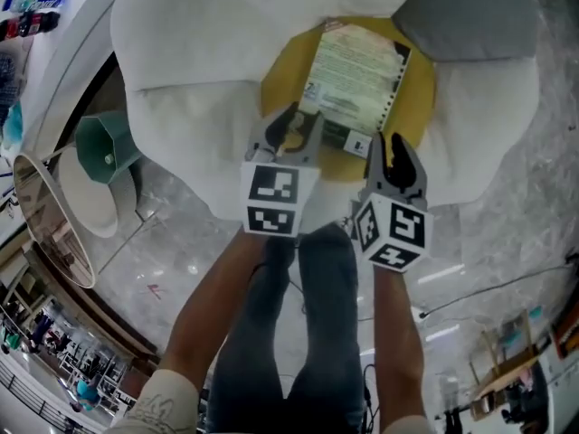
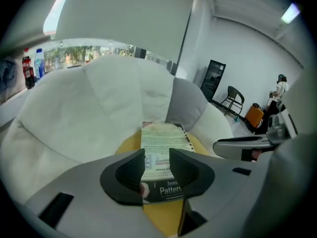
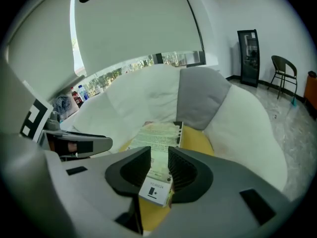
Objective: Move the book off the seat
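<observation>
A paperback book (image 1: 353,80) lies back cover up on a round yellow seat cushion (image 1: 413,120) in a white armchair (image 1: 181,61). My left gripper (image 1: 297,120) hovers over the book's near left corner. Its jaws stand open, and the book (image 2: 163,140) shows through the gap beyond them. My right gripper (image 1: 391,145) hangs at the book's near right edge, also open, with the book (image 3: 156,138) seen past its jaws. Neither pair of pads presses on the book. Each gripper shows in the other's view: the right gripper (image 2: 247,145) and the left gripper (image 3: 74,143).
A grey pillow (image 1: 470,12) leans at the back of the chair. A teal object (image 1: 104,152) and a round framed piece (image 1: 45,215) stand on the marble floor to the left. The person's legs (image 1: 298,333) are right in front of the chair. Bottles (image 2: 29,68) line a sill.
</observation>
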{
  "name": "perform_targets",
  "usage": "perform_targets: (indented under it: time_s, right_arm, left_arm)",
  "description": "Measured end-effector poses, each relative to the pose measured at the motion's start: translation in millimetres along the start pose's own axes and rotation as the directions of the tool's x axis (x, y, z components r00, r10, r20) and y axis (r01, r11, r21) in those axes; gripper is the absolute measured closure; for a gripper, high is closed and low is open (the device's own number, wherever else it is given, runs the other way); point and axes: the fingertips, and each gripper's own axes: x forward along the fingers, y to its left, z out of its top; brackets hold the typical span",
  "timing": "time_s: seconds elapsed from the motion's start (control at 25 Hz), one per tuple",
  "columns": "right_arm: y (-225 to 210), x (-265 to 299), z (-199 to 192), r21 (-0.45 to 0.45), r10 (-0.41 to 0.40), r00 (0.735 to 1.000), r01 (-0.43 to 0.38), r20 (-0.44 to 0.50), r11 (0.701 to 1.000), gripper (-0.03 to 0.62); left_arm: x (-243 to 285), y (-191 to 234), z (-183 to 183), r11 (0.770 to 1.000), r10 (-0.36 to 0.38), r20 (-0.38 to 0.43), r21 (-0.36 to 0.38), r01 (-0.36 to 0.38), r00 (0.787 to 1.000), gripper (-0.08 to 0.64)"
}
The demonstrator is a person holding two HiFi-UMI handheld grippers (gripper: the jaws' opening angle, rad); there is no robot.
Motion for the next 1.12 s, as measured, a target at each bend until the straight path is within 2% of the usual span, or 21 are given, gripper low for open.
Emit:
perform_targets:
  time_s: [0.16,0.44,0.6,0.76,0.96,1.12]
  right_arm:
    - [-8,28,-30,0.032,0.01,0.997,-0.008,-0.076,0.999,0.472]
    - [-15,60,-61,0.115,0.088,0.986,-0.071,-0.144,0.991,0.43]
    - [-16,66,-66,0.126,0.104,0.98,-0.084,-0.167,0.988,0.426]
    - [-17,63,-64,0.107,0.068,0.983,-0.05,-0.168,0.993,0.426]
    - [-14,53,-51,0.078,0.06,0.989,-0.05,-0.135,0.996,0.426]
    - [-3,40,-28,0.06,0.066,0.994,-0.06,-0.09,0.996,0.426]
  left_arm:
    - [33,10,-25,1.0,-0.015,-0.082,-0.016,0.014,0.997,0.353]
    - [68,10,-57,0.997,-0.073,-0.186,-0.049,0.065,0.98,0.312]
    - [70,10,-59,0.997,-0.072,-0.183,-0.049,0.064,0.981,0.311]
    - [65,7,-56,0.999,-0.038,-0.167,-0.028,0.034,0.985,0.313]
    - [50,5,-47,0.999,-0.022,-0.138,-0.044,0.016,0.99,0.318]
    - [30,7,-25,0.999,-0.001,-0.097,-0.044,-0.003,0.995,0.319]
